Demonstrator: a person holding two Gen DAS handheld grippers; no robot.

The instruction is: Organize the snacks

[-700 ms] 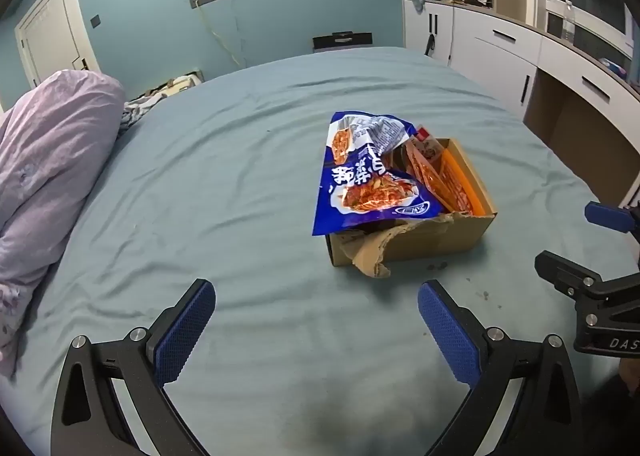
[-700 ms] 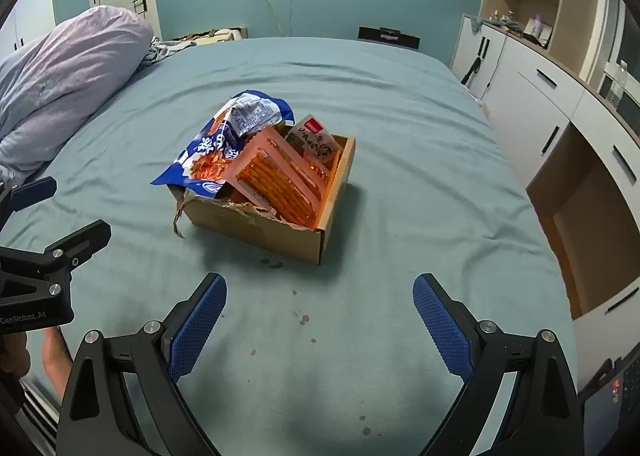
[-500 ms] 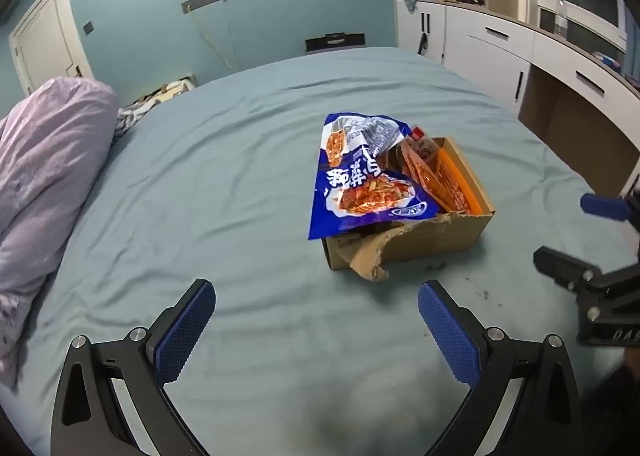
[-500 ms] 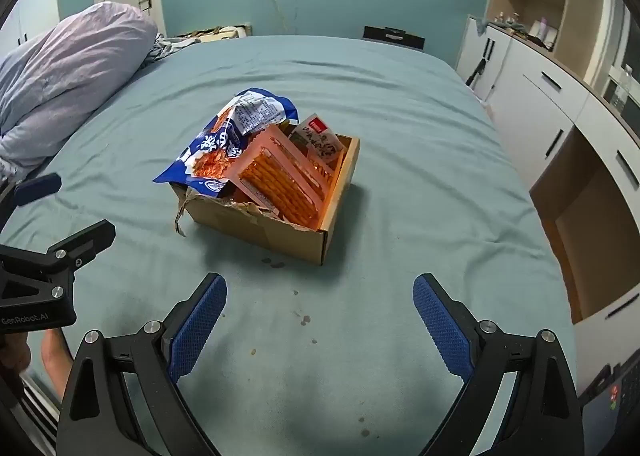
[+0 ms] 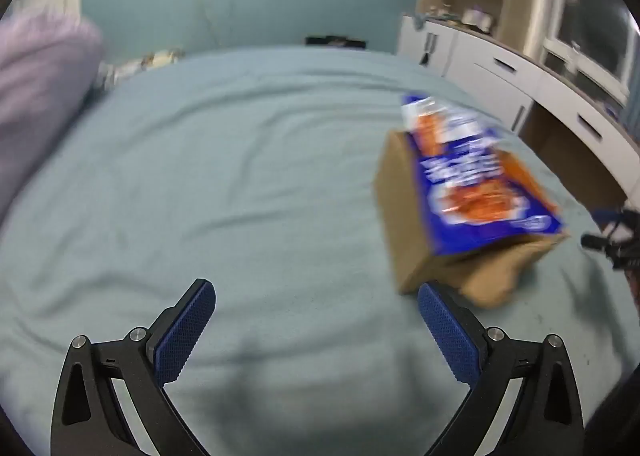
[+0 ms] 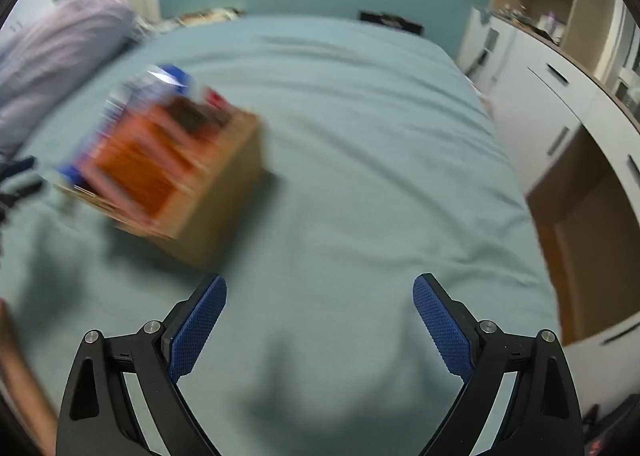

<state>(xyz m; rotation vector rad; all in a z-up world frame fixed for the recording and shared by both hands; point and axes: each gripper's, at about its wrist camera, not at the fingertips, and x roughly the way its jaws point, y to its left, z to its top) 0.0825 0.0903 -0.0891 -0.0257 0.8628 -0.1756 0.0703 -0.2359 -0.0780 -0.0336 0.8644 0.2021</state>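
A brown cardboard box (image 5: 404, 216) sits on the teal bed, blurred by motion. A blue snack bag (image 5: 472, 184) lies across its top. In the right wrist view the box (image 6: 224, 184) holds orange snack packs (image 6: 140, 160) and the blue bag (image 6: 168, 76). My left gripper (image 5: 316, 332) is open and empty, left of and nearer than the box. My right gripper (image 6: 320, 324) is open and empty, right of and nearer than the box. It also shows at the far right of the left wrist view (image 5: 612, 240).
A lilac duvet (image 5: 36, 96) is heaped on the bed's left side. White cabinets and drawers (image 6: 560, 104) run along the right wall, with an open gap below the desk (image 6: 580, 216). The bed sheet (image 5: 240, 176) spreads wide around the box.
Both views have swung apart fast: the box has shifted right in the left wrist view and left in the right wrist view. Both grippers stay open and empty.
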